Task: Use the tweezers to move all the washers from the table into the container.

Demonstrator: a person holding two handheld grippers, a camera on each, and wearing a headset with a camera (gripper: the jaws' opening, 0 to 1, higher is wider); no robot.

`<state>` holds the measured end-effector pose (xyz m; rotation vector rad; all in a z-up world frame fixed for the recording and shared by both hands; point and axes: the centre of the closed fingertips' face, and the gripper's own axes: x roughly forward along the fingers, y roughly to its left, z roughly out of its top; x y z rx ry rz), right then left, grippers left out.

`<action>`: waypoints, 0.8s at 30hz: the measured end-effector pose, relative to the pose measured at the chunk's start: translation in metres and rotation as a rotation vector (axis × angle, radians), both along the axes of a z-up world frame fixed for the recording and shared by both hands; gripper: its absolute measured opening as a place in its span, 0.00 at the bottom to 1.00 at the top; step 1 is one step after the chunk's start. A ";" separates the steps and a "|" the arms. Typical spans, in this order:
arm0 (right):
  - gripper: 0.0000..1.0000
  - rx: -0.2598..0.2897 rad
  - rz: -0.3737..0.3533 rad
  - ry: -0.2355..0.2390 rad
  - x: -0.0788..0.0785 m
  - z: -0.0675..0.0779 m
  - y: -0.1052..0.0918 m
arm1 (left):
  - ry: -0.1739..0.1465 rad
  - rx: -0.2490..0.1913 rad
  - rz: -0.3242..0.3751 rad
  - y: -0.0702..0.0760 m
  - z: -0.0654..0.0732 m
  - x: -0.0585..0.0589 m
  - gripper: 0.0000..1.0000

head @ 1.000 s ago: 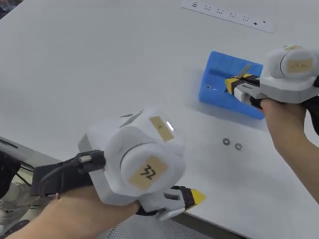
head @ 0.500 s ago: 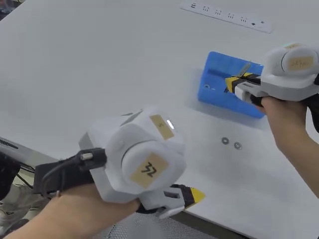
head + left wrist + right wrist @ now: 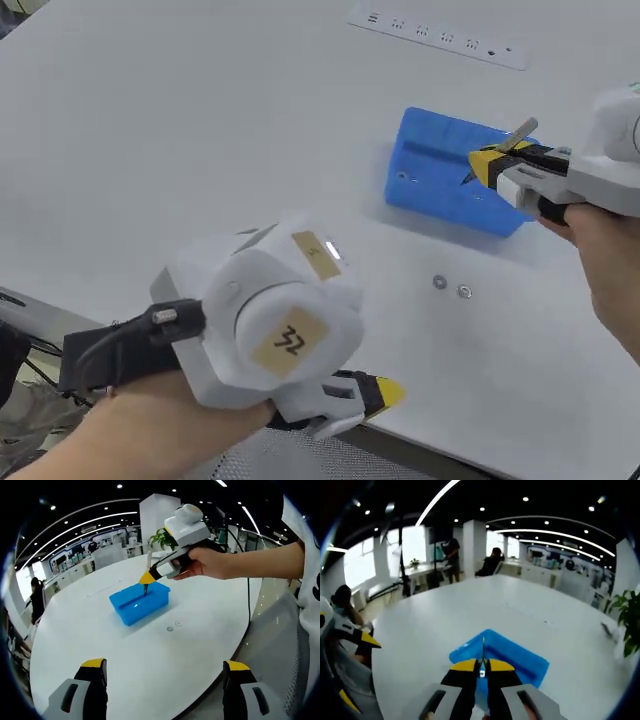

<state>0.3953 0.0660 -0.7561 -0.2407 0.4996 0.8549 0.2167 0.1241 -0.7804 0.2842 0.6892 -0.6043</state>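
Head view: a tan sticker (image 3: 291, 343) with a black zigzag mark sits on the left gripper (image 3: 365, 405), well apart from the blue container (image 3: 440, 170), jaws wide apart. The right gripper (image 3: 487, 165) is clamped on the tweezers (image 3: 518, 131), tips over the container. Two washers (image 3: 439, 283) lie on the white table (image 3: 200, 150) just beside the container; a power strip (image 3: 437, 38) lies beyond it. Ceiling lights (image 3: 525, 499) line the open office.

Your left gripper (image 3: 375, 395) carries a tan sticker (image 3: 290, 343) on its rounded rear face in the head view. It is printed with a black double-zigzag mark; no word or number reads there. A second tan label (image 3: 316, 250) on its top is too blurred to read. The power strip (image 3: 440, 38) bears small dark markings, illegible.
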 end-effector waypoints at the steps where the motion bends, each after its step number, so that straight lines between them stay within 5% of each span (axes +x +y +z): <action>1: 0.04 0.003 0.004 -0.001 -0.003 0.002 0.000 | 0.000 0.000 -0.001 0.000 0.000 0.000 0.99; 11: 0.04 -0.003 0.039 0.048 -0.052 -0.006 -0.007 | 0.001 0.001 -0.001 -0.001 0.000 -0.001 0.99; 17: 0.04 0.007 0.048 0.093 -0.064 -0.017 -0.007 | -0.003 -0.002 -0.002 -0.001 0.002 0.000 0.99; 24: 0.04 -0.048 0.070 0.119 -0.076 -0.040 -0.008 | -0.001 0.001 -0.002 -0.001 0.001 0.000 0.99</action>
